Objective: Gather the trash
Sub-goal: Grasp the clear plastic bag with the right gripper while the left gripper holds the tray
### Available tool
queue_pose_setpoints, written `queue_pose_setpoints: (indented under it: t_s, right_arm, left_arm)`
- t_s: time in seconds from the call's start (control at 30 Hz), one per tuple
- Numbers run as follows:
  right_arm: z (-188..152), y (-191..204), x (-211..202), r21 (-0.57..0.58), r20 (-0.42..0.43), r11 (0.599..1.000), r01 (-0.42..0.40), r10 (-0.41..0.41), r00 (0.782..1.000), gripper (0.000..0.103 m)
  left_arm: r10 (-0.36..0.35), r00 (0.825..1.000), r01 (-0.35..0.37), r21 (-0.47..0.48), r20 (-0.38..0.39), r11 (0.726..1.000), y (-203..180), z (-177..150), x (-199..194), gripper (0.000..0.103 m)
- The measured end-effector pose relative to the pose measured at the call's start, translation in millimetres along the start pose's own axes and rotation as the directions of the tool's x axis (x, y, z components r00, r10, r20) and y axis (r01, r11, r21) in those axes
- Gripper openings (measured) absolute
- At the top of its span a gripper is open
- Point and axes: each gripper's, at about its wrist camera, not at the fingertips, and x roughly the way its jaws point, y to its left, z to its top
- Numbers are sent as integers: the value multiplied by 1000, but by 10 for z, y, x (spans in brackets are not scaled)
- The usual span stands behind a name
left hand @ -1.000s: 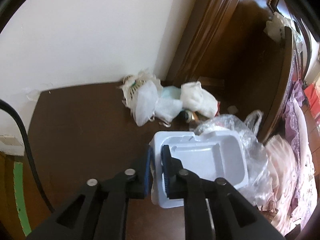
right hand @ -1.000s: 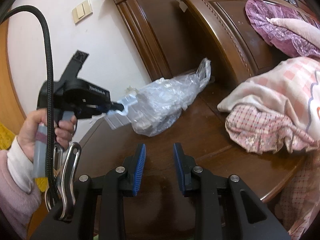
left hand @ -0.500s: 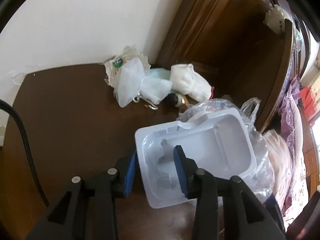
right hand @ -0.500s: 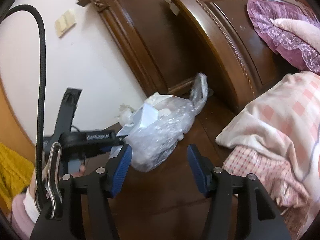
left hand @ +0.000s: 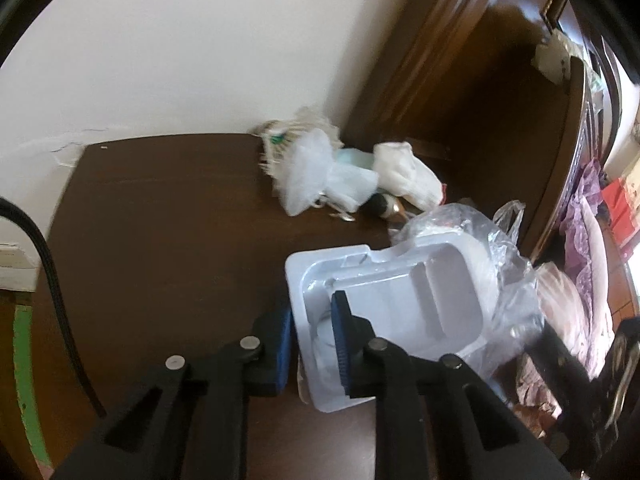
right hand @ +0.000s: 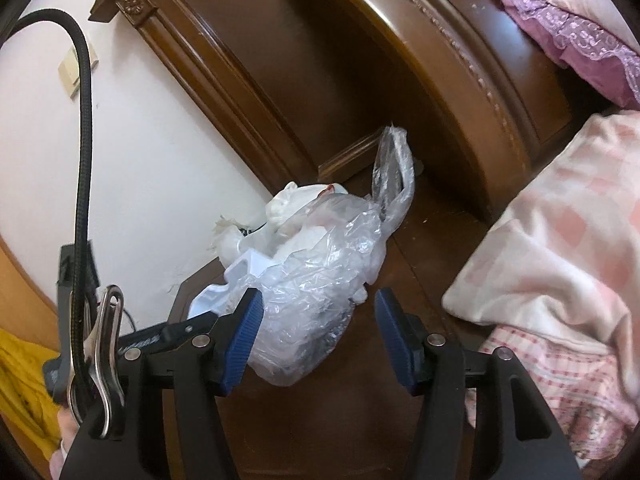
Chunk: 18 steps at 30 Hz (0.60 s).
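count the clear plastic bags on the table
1: the clear plastic bag lies on the table over the white tray's far end. Others may be hidden behind it.

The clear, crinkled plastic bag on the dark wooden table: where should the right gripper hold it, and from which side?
Probably the clear, crinkled plastic bag is best taken by its upright twisted handle loop at the far end: thin, clear of the table, easy to pinch. The open right gripper could come from the near side, over the bulging body. The left gripper, jaws closing, straddles the wall of the white moulded plastic tray at the bag's mouth.

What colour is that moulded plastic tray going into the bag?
White, with a faint bluish tint. The plastic tray shows best in the left wrist view.
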Motion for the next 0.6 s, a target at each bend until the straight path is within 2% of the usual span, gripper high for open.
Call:
queue_pose_setpoints:
  t_s: [0.17, 0.27, 0.3, 0.33, 0.37, 0.4, 0.5, 0.6]
  right_arm:
    - [-28, 93, 163, -17, -35, 1000, 9, -10, 999, 59]
    - [-50, 154, 257, -39, -52, 999, 27, -29, 998, 59]
    - [-61, 168, 282, -43, -63, 999, 31, -34, 997, 54]
    - [-80, 181, 302, -46, -76, 999, 29, -32, 997, 44]
    - [-99, 188, 302, -49, -78, 998, 26, -30, 996, 21]
    - [-129, 197, 287, -58, -72, 997, 40, -44, 996, 11]
    - [-208, 194, 207, -59, -54, 998, 10, -13, 998, 5]
    - [-307, 241, 42, -84, -12, 996, -6, 5, 1000, 4]
  left_arm:
    - [62, 997, -64, 49, 45, 997, 142, -170, -216, 18]
    - [60, 997, -62, 46, 47, 997, 235, -271, -295, 17]
    - [58, 997, -60, 41, 45, 997, 263, -299, -312, 16]
    - [52, 998, -53, 31, 43, 998, 307, -330, -342, 16]
    - [49, 998, -50, 26, 44, 998, 319, -333, -340, 16]
    - [48, 998, -49, 21, 47, 999, 338, -350, -357, 15]
    - [53, 997, -54, 7, 61, 999, 422, -412, -443, 15]
    - [41, 997, -40, -14, 70, 999, 523, -474, -530, 14]
